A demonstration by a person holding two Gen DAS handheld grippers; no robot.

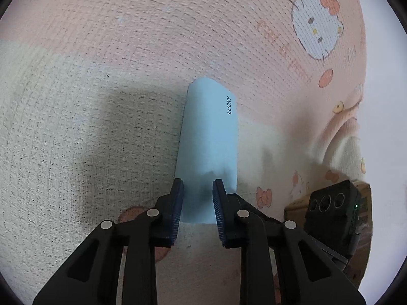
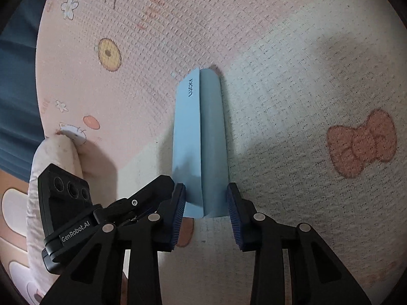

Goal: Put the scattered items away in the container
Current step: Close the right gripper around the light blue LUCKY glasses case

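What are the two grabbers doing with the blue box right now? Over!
Left gripper and right gripper both shut on the blue box, side by side at its near end. Box over the pink blanket. No container visible. Nothing in the way.

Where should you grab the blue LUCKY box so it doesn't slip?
Grip the blue LUCKY box across its narrow width at the near end, coming along its length from the end away from the lettering. Its long flat sides are parallel, so the pads sit flush. Both the left tool and right tool already pinch there.
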